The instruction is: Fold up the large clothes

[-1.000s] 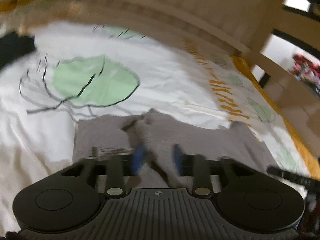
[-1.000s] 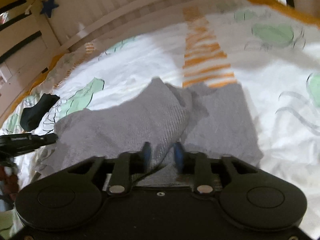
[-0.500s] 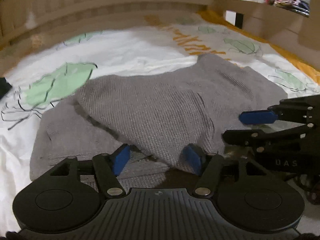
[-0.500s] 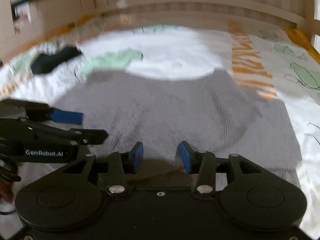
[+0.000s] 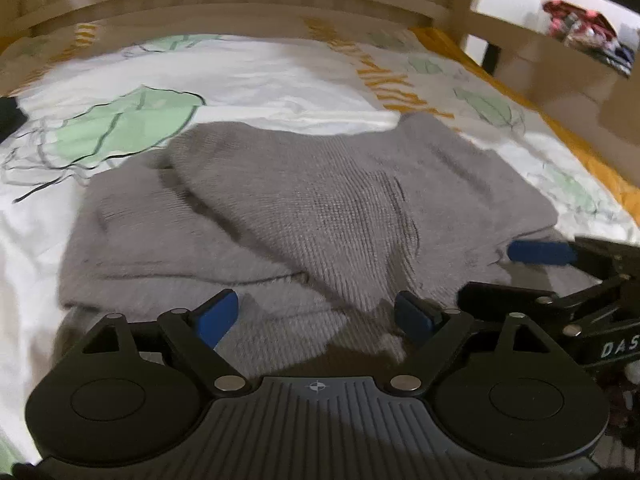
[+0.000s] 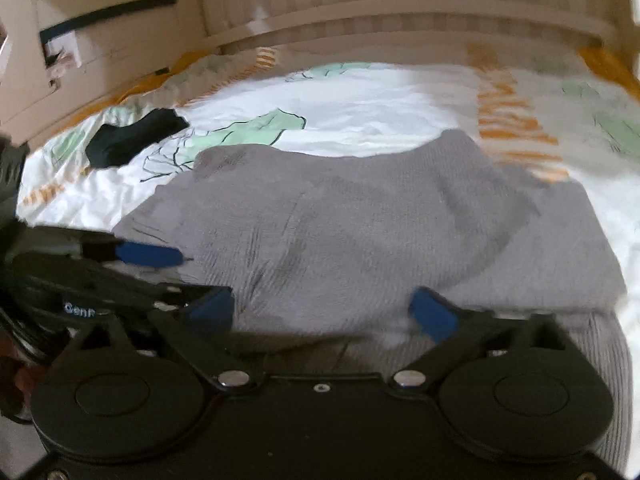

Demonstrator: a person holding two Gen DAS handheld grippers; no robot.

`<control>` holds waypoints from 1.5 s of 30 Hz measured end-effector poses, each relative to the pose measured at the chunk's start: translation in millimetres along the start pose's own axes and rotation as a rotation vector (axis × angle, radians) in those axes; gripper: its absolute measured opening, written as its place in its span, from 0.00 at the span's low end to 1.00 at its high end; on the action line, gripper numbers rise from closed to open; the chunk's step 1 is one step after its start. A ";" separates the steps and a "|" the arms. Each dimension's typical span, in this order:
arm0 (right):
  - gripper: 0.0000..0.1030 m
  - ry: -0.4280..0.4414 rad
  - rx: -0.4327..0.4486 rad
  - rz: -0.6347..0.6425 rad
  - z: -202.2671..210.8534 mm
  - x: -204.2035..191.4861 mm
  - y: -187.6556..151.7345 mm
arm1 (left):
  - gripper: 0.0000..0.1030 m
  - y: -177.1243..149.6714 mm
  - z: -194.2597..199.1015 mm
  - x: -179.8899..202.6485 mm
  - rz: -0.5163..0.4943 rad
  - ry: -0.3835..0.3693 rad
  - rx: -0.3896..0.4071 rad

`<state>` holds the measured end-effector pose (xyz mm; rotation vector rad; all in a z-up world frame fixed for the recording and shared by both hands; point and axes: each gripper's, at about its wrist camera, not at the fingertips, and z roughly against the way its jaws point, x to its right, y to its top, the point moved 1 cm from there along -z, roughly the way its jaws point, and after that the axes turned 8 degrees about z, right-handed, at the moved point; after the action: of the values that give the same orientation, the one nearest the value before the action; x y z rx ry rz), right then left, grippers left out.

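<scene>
A grey knit garment (image 5: 320, 208) lies on the bed, its upper layer folded over a lower one. The same garment (image 6: 360, 220) fills the middle of the right wrist view. My left gripper (image 5: 316, 316) hovers at the near hem, and its jaws are opening. The cloth lies under the gap, and the blue pads (image 5: 216, 316) do not press it. My right gripper (image 6: 323, 311) sits close beside it over the near hem. Its jaws are opening too, spread wide, with nothing pinched between them.
The bed sheet (image 5: 260, 80) is white with green leaves and orange stripes. A black piece of cloth (image 6: 132, 140) lies at the far left. A slatted wooden bed rail (image 6: 400, 20) runs along the back. Colourful clothes (image 5: 580, 32) sit beyond the bed at the upper right.
Both grippers went from nearly shut on a raised fold of the garment to wide apart. The fold has dropped and now lies flat. Both hands came down to the near hem.
</scene>
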<state>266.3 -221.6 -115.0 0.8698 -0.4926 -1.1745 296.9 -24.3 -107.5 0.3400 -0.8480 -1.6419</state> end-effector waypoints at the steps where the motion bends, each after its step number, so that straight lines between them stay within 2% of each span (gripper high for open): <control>1: 0.98 0.006 0.004 -0.020 6.3 1.4 -1.6 | 0.82 -1.3 5.4 -1.1 0.024 0.003 -0.006; 6: 1.00 0.015 0.023 -0.120 47.6 11.4 -9.3 | 0.82 -11.9 52.1 -11.2 0.143 -0.006 0.020; 11: 1.00 0.013 0.033 -0.224 91.5 23.0 -13.1 | 0.82 -21.6 102.5 -15.2 0.147 0.019 0.045; 16: 1.00 0.043 0.026 -0.305 135.1 30.1 -21.4 | 0.82 -33.8 141.2 -26.9 0.156 0.012 0.023; 21: 1.00 0.051 -0.001 -0.329 171.8 31.0 -40.5 | 0.82 -56.8 169.5 -51.8 0.239 0.008 -0.030; 26: 1.00 0.056 -0.045 -0.367 192.4 28.0 -67.0 | 0.82 -86.2 178.7 -58.1 0.252 0.011 -0.105; 30: 1.00 0.054 -0.065 -0.405 203.5 25.4 -87.3 | 0.82 -106.3 178.9 -56.9 0.247 -0.020 -0.150; 33: 1.00 0.059 -0.081 -0.422 209.6 25.5 -98.7 | 0.82 -109.7 173.6 -49.1 0.217 -0.041 -0.176; 36: 1.00 0.066 -0.088 -0.413 215.3 23.4 -103.2 | 0.82 -113.4 161.1 -45.1 0.229 -0.075 -0.216; 38: 1.00 0.077 -0.104 -0.399 216.4 21.1 -105.1 | 0.82 -116.4 153.1 -42.6 0.214 -0.071 -0.230; 45: 1.00 0.085 -0.166 -0.343 209.2 11.9 -114.2 | 0.82 -125.7 145.4 -40.3 0.188 -0.079 -0.237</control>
<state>49.3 -315.8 -83.8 0.8770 -0.1757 -1.4622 123.6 68.0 -102.2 0.0288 -0.7116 -1.5669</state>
